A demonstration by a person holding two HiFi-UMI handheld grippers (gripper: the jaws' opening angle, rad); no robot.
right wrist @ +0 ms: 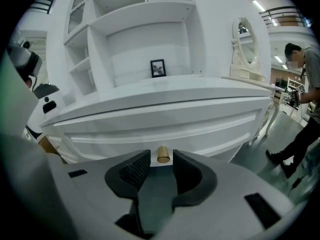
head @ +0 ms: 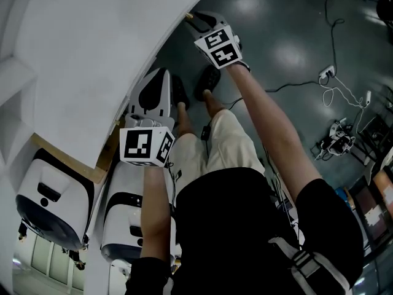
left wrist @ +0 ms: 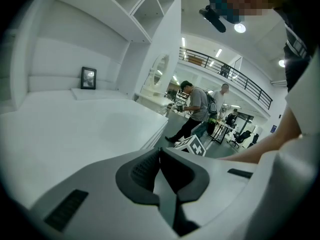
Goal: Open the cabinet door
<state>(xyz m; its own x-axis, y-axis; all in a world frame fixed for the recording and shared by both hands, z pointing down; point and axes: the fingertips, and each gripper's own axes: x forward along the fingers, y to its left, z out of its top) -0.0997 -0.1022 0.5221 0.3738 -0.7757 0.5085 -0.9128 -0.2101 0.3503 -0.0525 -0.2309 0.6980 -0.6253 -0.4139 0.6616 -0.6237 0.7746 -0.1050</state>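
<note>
Standing apart, the jaws of the right gripper [right wrist: 161,161] bracket the brass knob [right wrist: 163,154] at their twelve o'clock without pressing it, evidently lined up to pull the white cabinet door [right wrist: 200,126]. The left gripper [left wrist: 160,156], jaws together and empty, hangs at its seven o'clock, judged uninvolved.

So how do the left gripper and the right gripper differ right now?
The left gripper's jaws are together with nothing between them, while the right gripper's jaws stand apart. The right gripper has the cabinet's gold knob lined up between its jaw tips but not clamped. The left gripper faces the white countertop, with no handle ahead. Both are white with dark ribbed pads.
</note>
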